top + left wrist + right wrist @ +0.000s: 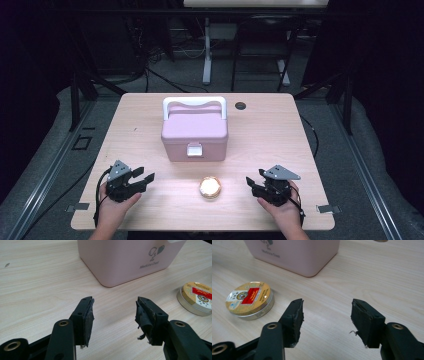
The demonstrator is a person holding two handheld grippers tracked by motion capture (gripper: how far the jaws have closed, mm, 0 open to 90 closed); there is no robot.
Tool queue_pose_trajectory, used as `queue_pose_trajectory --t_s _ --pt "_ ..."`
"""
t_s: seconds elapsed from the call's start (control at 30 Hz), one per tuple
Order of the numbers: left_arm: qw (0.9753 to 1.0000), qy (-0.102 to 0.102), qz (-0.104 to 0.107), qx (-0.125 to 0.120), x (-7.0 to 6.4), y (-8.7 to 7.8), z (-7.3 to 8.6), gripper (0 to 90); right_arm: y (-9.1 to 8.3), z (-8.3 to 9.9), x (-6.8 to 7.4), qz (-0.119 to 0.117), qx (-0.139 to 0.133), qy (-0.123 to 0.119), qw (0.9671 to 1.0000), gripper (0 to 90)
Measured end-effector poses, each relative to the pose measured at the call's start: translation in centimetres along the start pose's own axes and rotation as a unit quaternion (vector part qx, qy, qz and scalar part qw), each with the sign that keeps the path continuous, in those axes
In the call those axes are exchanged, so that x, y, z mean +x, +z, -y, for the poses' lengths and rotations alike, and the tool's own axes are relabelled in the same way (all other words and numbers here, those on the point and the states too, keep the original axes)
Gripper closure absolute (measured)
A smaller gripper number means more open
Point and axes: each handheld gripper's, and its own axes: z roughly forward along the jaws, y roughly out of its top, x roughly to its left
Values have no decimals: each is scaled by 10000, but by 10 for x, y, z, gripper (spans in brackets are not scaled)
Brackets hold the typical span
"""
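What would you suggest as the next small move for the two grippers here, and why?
Probably bring the right gripper in toward the tin. Both grippers are open and empty, the left gripper too, and the tin lies flat on the table between them, in front of the closed box. In the right gripper view the tin sits close beside its jaws.

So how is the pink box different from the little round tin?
The pink box is tall and squarish with a white handle and clasp; the round tin is low and flat. The box is plain pink, the tin gold with a red label. The box is much bigger. Both sit closed on the table, apart from each other.
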Motion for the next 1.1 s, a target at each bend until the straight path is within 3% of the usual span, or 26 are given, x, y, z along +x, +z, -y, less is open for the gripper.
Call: queue_pose_trajectory --t_s 0.17,0.37,0.47,0.6,0.67,0.7,0.9,1.07,1.1 --pt "10000 -29 26 17 0 0 1 476 1 -11 11 -132 140 -199 9996 379" --pt "10000 12 4 77 0 1 1 457 9 -25 20 -322 78 -112 9994 392" --pt "10000 11 19 56 0 1 0 443 13 -28 24 -251 89 -156 9995 387" --pt "10000 46 60 40 -2 1 0 443 20 -30 33 -491 -18 -366 9981 392" --pt "9999 70 81 113 -2 1 0 442 23 -30 38 -741 -60 -344 9966 398" --pt "9999 77 84 111 -2 1 0 442 23 -30 38 -741 -60 -344 9966 398" --pt "9999 88 98 99 -5 2 0 440 36 -29 53 -957 299 -523 9936 380" --pt "9998 94 109 141 -4 3 0 440 44 -29 61 -1158 604 -488 9902 224" --pt "9998 96 114 145 -4 4 0 440 47 -28 66 -1130 630 -650 9895 159"
